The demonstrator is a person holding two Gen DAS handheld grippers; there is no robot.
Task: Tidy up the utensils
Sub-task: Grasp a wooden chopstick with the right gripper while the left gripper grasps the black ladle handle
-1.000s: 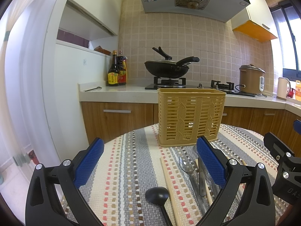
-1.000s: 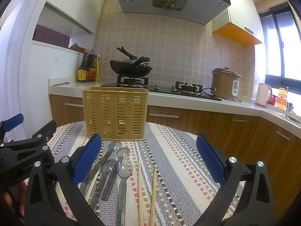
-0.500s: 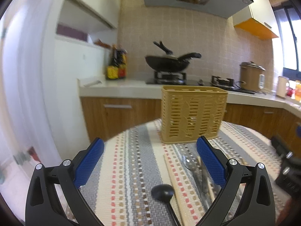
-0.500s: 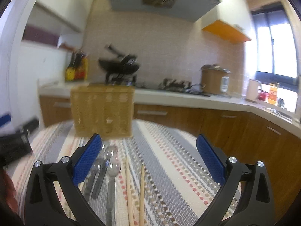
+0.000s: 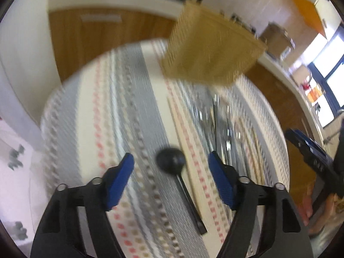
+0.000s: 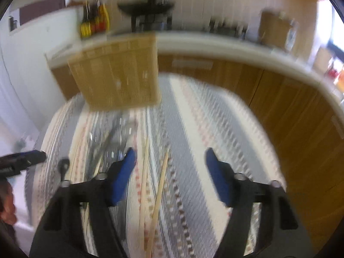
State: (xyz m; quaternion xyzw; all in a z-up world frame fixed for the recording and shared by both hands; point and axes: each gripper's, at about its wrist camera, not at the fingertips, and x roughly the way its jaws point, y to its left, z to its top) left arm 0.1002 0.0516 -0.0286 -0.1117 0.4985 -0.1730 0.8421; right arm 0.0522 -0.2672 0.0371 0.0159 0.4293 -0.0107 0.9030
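Now tilted down toward the black spoon (image 5: 170,159) and chopsticks (image 6: 160,185); both tools, left tool (image 5: 171,174) and right tool (image 6: 169,167), narrowing, empty. Probably reaching; basket (image 5: 211,51) unfilled.

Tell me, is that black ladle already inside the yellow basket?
No, the black ladle lies on the striped cloth, well short of the yellow basket.

Striped cloth (image 5: 133,107) covering round bench; wok (image 6: 146,8) on stove; sauce bottles (image 6: 94,21); wooden cabinets (image 6: 290,111); rice cooker (image 5: 277,38).
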